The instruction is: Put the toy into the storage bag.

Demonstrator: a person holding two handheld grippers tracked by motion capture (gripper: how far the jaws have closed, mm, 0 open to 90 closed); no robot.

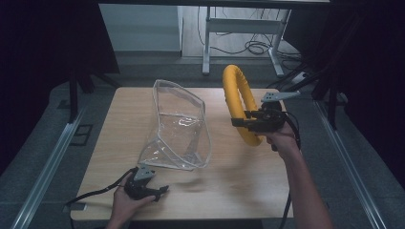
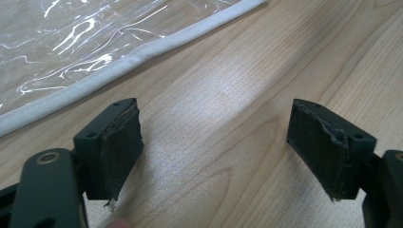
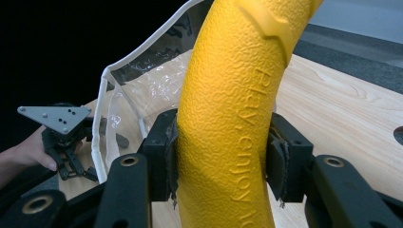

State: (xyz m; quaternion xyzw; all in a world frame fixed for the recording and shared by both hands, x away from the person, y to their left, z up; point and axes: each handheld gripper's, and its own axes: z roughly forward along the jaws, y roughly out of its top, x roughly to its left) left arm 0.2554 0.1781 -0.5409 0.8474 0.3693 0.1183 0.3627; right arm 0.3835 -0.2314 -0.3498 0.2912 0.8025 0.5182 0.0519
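A yellow foam ring (image 1: 236, 98) is held upright above the right half of the wooden table (image 1: 239, 171), with my right gripper (image 1: 248, 122) shut on its lower rim. In the right gripper view both pads press the textured yellow ring (image 3: 233, 118), which bears raised lettering. A clear plastic bag (image 1: 179, 126) with white piping stands open at the table's middle, left of the ring. My left gripper (image 1: 160, 192) rests low near the front left edge, just below the bag, open with nothing between its fingers. The left gripper view has the bag's white-piped edge (image 2: 95, 80) just ahead of the left gripper (image 2: 216, 152).
Bare wood lies between the bag and the front edge. Metal rails (image 1: 45, 171) run along both sides of the table. A white table frame (image 1: 241, 28) and loose cables (image 1: 255, 47) sit on the floor beyond the far edge.
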